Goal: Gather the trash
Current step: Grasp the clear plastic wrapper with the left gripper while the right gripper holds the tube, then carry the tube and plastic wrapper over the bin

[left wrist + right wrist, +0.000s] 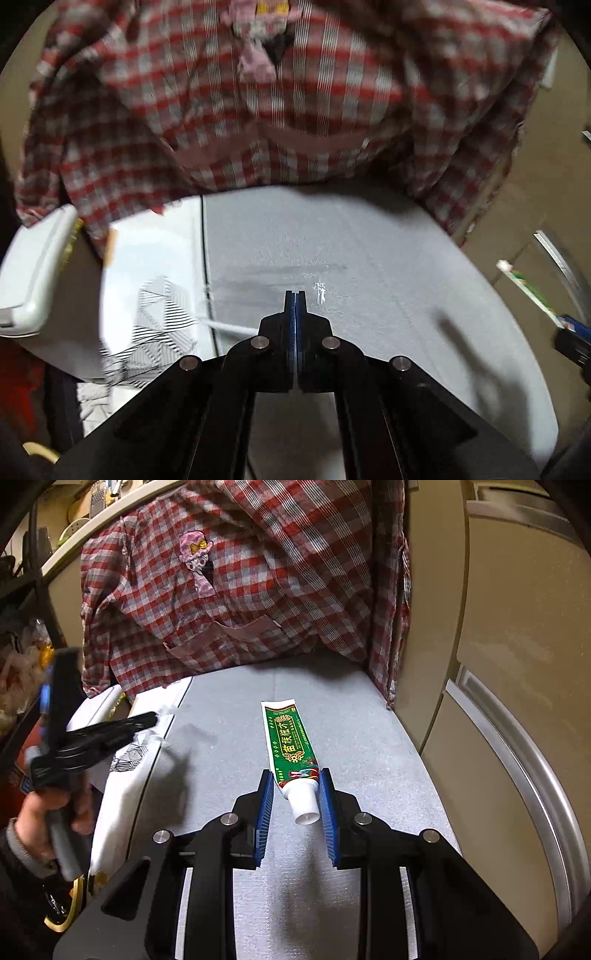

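A green and white toothpaste tube (293, 755) lies on the grey table top (229, 738), cap end toward me. My right gripper (297, 781) is open, with the tube's white cap and lower end between its blue pads, not clamped. The tube also shows at the right edge of the left wrist view (532, 291). My left gripper (295, 295) is shut and empty, hovering over bare grey table. It also shows in the right wrist view (144, 720), held at the left over the table's edge.
A red checked shirt (236, 590) hangs over the table's far end. White paper with a black striped print (162, 317) lies at the table's left side, next to a white box (33, 273). Beige cabinet doors (517, 664) stand close on the right.
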Demonstrator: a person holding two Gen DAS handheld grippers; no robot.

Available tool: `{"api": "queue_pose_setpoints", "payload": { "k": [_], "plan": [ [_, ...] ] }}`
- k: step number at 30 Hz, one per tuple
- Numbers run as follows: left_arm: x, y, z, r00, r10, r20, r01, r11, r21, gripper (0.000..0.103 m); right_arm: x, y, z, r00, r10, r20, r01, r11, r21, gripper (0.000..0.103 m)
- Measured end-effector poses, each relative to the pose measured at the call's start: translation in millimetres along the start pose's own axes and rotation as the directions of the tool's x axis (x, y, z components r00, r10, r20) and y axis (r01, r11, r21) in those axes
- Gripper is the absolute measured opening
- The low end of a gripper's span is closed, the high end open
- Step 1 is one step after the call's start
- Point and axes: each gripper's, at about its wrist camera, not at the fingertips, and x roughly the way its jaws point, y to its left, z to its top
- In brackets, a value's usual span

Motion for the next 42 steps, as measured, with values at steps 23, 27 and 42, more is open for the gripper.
{"api": "queue_pose_setpoints", "payload": {
  "k": [23, 27, 42],
  "plan": [
    [-253.8, 3.8, -81.0, 0.982, 0.158, 0.098, -0.151, 0.985, -0.082, 0.0, -111.1, 98.4, -52.3, 0.976, 0.218, 0.019, -0.216, 0.973, -0.084, 0.025],
    [-282.8, 18.6, -99.3, 0.974, 0.2, 0.104, -0.189, 0.975, -0.114, 0.0, -127.7, 123.8, -65.2, 0.967, 0.254, 0.006, -0.252, 0.961, -0.113, 0.025],
    [-352.7, 90.2, -155.7, 0.932, 0.346, 0.111, -0.311, 0.917, -0.25, 0.0, -160.1, 229.3, -91.3, 0.928, 0.369, -0.056, -0.37, 0.886, -0.278, 0.025]
  ]
}}
